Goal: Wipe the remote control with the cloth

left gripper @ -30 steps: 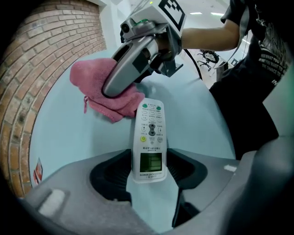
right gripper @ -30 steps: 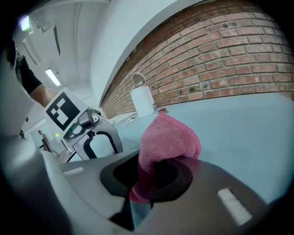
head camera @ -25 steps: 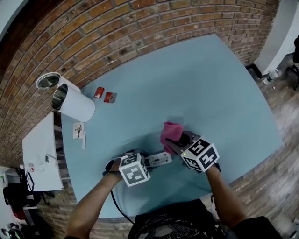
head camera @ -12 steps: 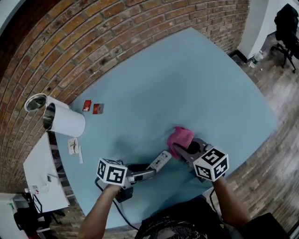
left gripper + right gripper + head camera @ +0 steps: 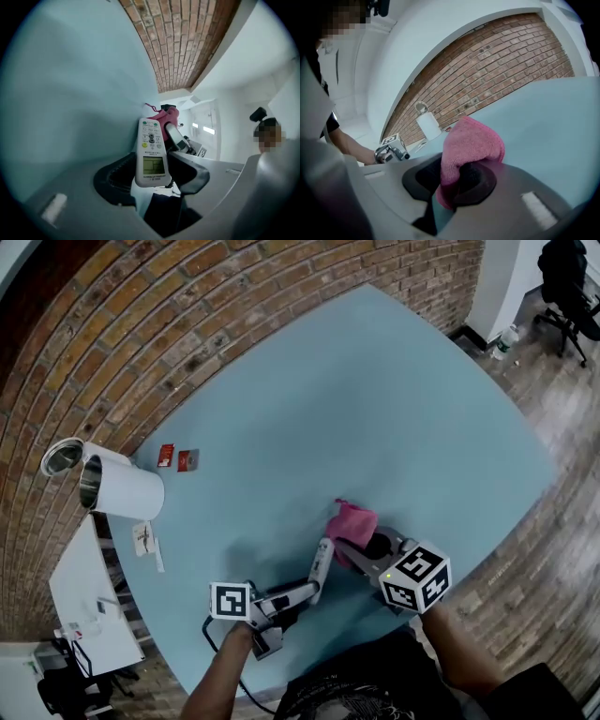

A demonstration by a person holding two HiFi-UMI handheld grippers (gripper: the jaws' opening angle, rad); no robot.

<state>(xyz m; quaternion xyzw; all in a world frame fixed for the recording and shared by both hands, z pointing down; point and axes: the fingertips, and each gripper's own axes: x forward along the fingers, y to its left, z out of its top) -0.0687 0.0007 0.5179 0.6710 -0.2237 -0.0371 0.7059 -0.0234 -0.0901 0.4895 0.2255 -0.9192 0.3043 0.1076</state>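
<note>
A white remote control [image 5: 151,152] with a small screen is gripped by its lower end in my left gripper [image 5: 154,174], buttons facing that gripper's camera. The jaws have just been closing on it. In the head view the remote [image 5: 322,564] sticks out from the left gripper [image 5: 302,593] above the pale blue table [image 5: 375,399]. My right gripper [image 5: 459,183] is shut on a bunched pink cloth [image 5: 471,143]. In the head view the cloth [image 5: 352,519] sits right beside the remote's far end, in front of the right gripper [image 5: 363,546]. Contact between them cannot be told.
A white cylinder [image 5: 124,489] lies on its side at the table's left edge beside a metal ring [image 5: 61,456]. Two small red packets [image 5: 177,457] and paper slips [image 5: 145,538] lie near it. A white side table [image 5: 84,615] stands left; brick wall behind.
The left gripper has rolled over and lifted the remote off the table, its marker cube swinging left. The right gripper with the cloth has shifted slightly and stays by the remote's far end.
</note>
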